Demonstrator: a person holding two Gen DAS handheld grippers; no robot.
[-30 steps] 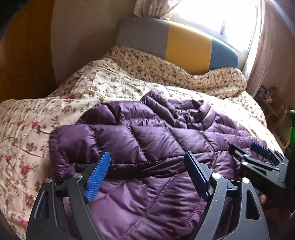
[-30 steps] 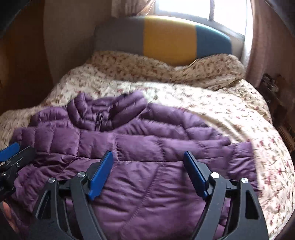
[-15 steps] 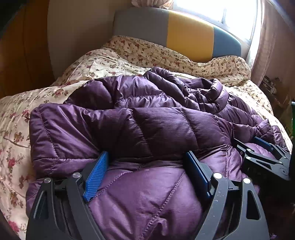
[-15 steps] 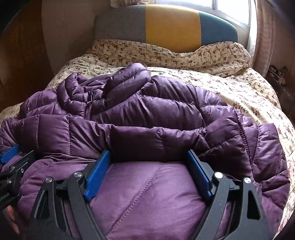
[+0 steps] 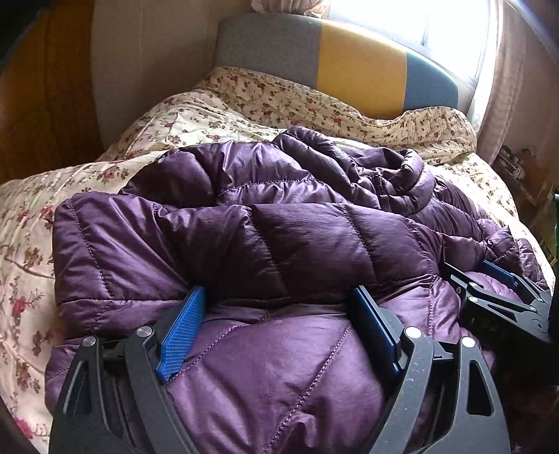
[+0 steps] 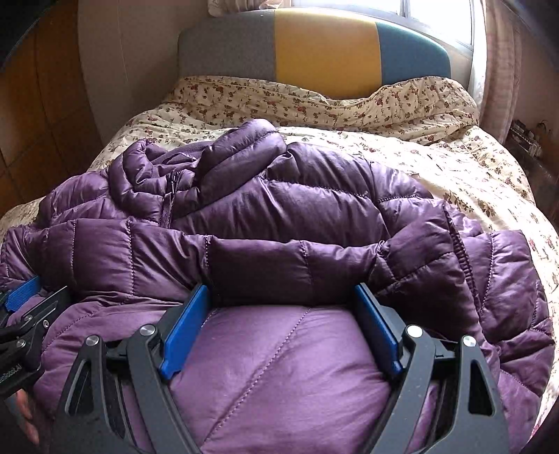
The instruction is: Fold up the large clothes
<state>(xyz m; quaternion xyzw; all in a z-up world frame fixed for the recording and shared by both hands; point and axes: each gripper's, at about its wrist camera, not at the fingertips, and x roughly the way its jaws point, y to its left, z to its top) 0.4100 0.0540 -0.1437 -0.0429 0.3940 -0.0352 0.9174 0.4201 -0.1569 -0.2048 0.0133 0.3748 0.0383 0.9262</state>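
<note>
Purple quilted down jacket (image 5: pixel 279 244) lies across the foot of the bed, on the floral duvet (image 5: pixel 244 104), its hem folded over the body. Left gripper (image 5: pixel 279 314) stands wide, puffed fabric bulging between its blue pads (image 5: pixel 181 328); whether they pinch it cannot be told. Right gripper (image 6: pixel 283 310) likewise wide, beside it on the same folded edge. Grey, yellow and blue headboard (image 6: pixel 325 49) stands beyond, under a window (image 5: pixel 419 21).
</note>
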